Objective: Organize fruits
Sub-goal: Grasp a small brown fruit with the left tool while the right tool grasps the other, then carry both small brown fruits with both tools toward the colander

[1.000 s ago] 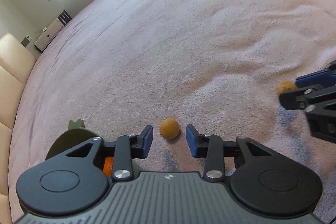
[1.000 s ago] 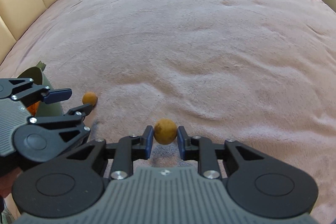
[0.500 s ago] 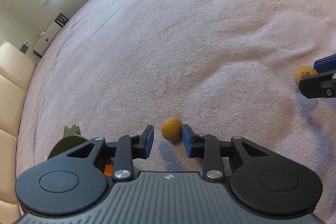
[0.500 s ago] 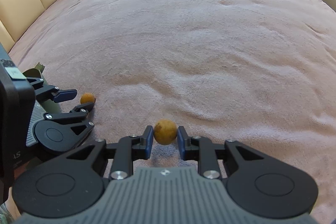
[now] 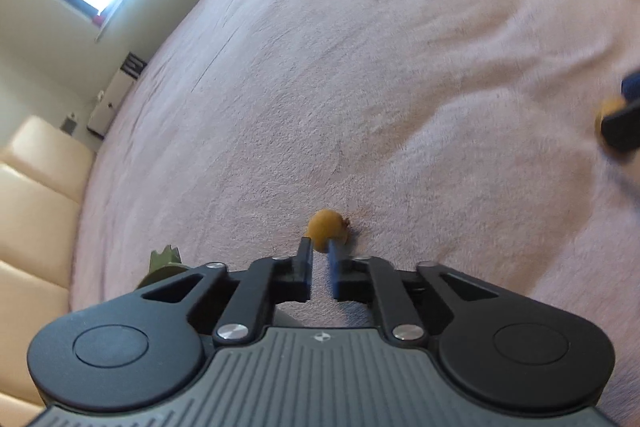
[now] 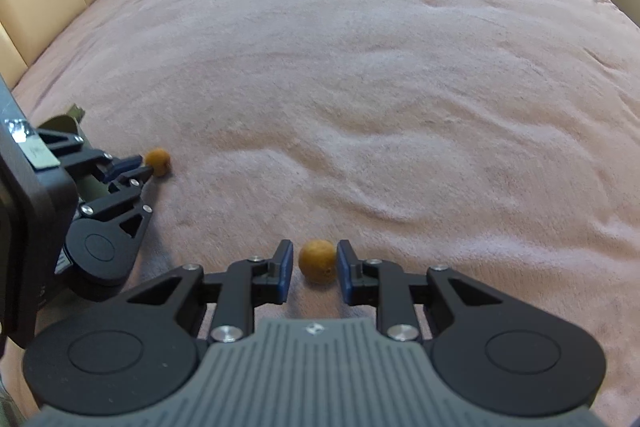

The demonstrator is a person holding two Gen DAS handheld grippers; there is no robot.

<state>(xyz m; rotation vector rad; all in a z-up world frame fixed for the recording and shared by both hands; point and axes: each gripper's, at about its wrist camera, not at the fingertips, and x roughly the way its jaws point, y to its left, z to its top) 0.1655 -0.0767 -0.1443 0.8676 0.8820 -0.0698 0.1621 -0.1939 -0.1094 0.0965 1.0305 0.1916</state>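
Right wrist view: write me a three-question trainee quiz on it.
1. How many round orange-brown fruits lie on the pink blanket?
2. True or false: a fruit sits between the fingers of the right gripper.
3. The olive-green object is: A) far right; B) at the left edge, behind the left gripper; C) mid-blanket.
Key: 1) two; 2) true; 3) B. Note: the left gripper's jaws are closing, with the second fruit between their tips.

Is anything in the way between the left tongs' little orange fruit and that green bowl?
Nothing visible. The left tongs are closing on the fruit, and the green bowl sits close beside them on the pink blanket, with only bare blanket between.
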